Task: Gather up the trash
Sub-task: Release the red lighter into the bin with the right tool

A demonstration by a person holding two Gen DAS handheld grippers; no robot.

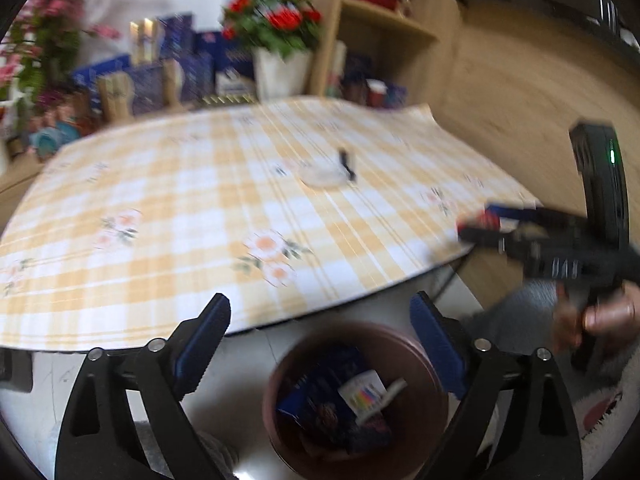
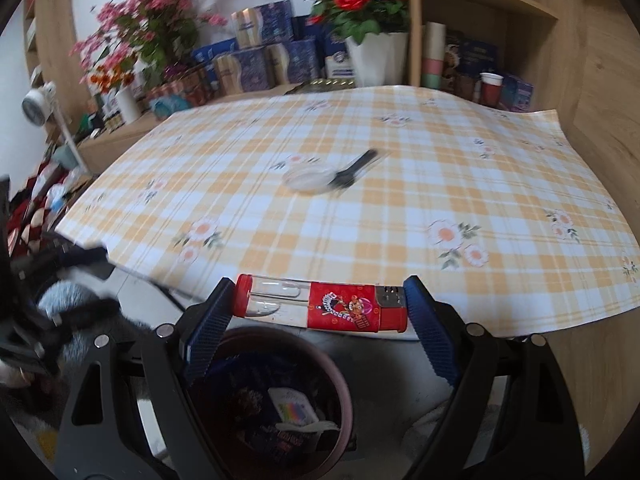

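My right gripper (image 2: 320, 308) is shut on a red and clear lighter (image 2: 320, 306), held lengthwise between the blue pads at the table's front edge, just above a brown bin (image 2: 340, 376) on the floor. The bin holds blue wrappers and a white packet; it also shows in the left wrist view (image 1: 420, 364). My left gripper (image 1: 320, 344) is open and empty above the bin. The right gripper (image 1: 480, 226) with the lighter shows blurred at the right of the left wrist view. A clear plastic wrapper with a black spoon (image 2: 320, 176) lies mid-table, also in the left wrist view (image 1: 332, 172).
The table carries a yellow checked cloth (image 2: 400, 208). Behind it stand blue boxes (image 2: 260, 56), potted red flowers (image 2: 360, 4), pink blossoms (image 2: 140, 8) and a wooden shelf (image 2: 500, 20) with cups. A grey rug (image 1: 520, 312) lies on the floor by the bin.
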